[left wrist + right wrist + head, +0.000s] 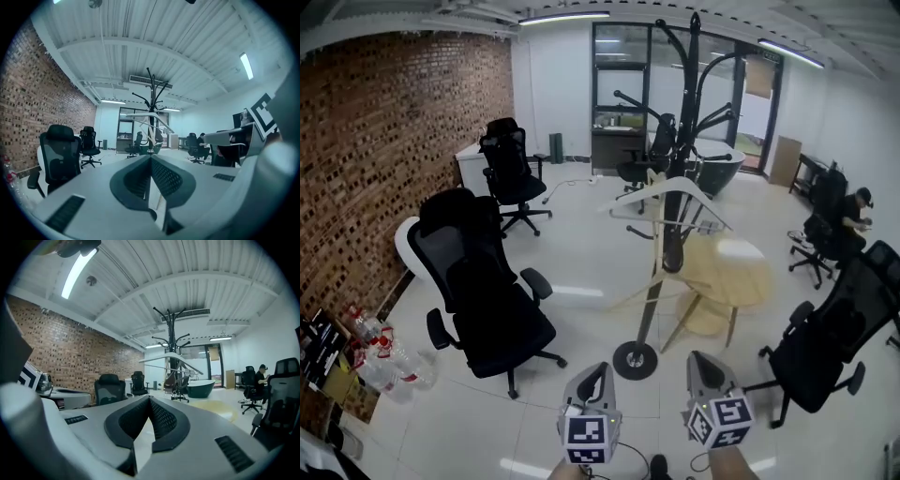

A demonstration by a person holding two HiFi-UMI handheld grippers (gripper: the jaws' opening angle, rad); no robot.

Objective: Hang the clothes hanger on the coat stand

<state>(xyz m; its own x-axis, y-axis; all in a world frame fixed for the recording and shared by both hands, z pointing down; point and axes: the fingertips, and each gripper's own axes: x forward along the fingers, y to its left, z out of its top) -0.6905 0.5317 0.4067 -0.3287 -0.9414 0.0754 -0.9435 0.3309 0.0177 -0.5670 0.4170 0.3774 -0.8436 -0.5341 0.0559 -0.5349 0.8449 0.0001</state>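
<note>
Since the room was a wide office with a brick wall (384, 141) down one side, the coat stand (674, 239) had open floor around it, its round foot planted between a black office chair (492, 300) and a pale round table (741, 277). That spot left every hook reachable from the near side. The clothes hanger (630, 198) was already hanging on the stand, about halfway up the pole. Its pale arms spread to either side and tilted a little, probably because it rested on a single hook. The hanging step looked done. Nearest the camera, the left gripper (597, 373) and the right gripper (701, 361) sat low and side by side, both pointing level toward the stand and well apart from it. Each had its jaws clenched together on nothing, as suits tools with no load left to carry.
</note>
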